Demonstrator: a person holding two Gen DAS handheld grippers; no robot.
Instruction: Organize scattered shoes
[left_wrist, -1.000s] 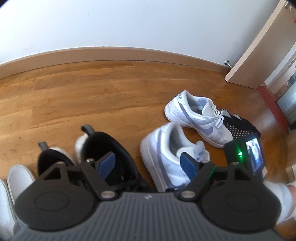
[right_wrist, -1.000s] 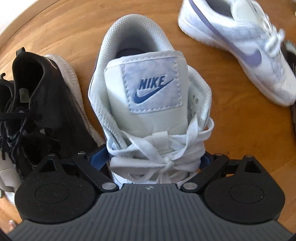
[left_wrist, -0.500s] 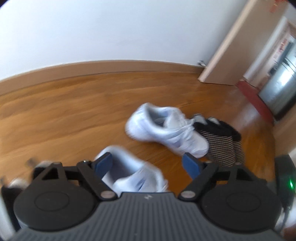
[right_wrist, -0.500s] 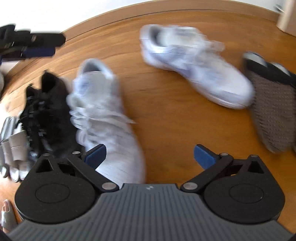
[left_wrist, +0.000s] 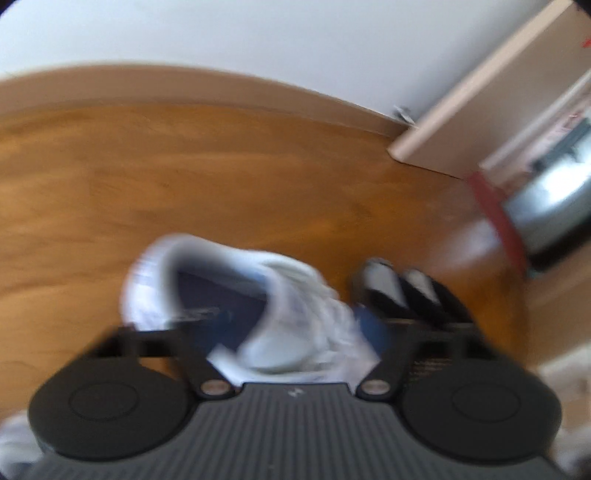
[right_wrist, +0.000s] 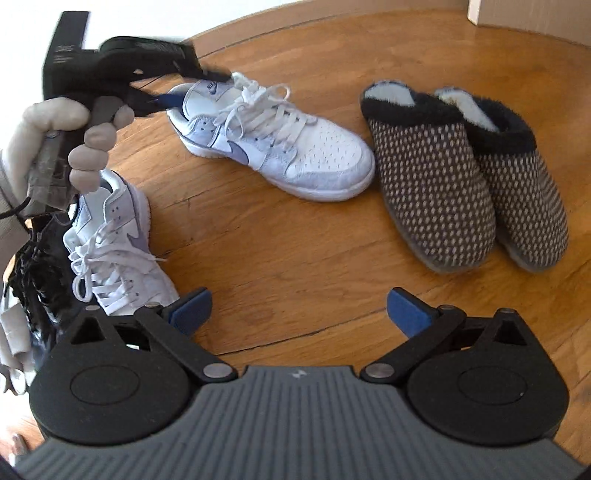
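The right gripper (right_wrist: 299, 306) hangs over bare wood floor (right_wrist: 280, 258), its blue fingers (right_wrist: 190, 304) spread wide with nothing between them. To its left a white sneaker (right_wrist: 122, 254) stands toe toward the camera, laces up, just beside black shoes (right_wrist: 37, 280) at the frame edge.

Beyond that sneaker lies its mate, the far sneaker (right_wrist: 280, 144), on its sole with the toe pointing right. Right of the far sneaker, near but apart from it, a pair of dotted slippers (right_wrist: 465, 177) sit side by side, touching, dark fuzzy collars away from the camera.

At the heel of the far sneaker is the left gripper (right_wrist: 184, 86), held in a gloved hand (right_wrist: 55, 140). One finger is above the heel opening and one is low at the collar; it is blurred there.

In the left wrist view, heavily blurred, the far sneaker (left_wrist: 236, 299) fills the space between the fingers (left_wrist: 373, 325), which straddle its collar and tongue; whether they are pressing it I cannot tell. Past it run the skirting board (left_wrist: 184, 85) and a door (left_wrist: 491, 92).
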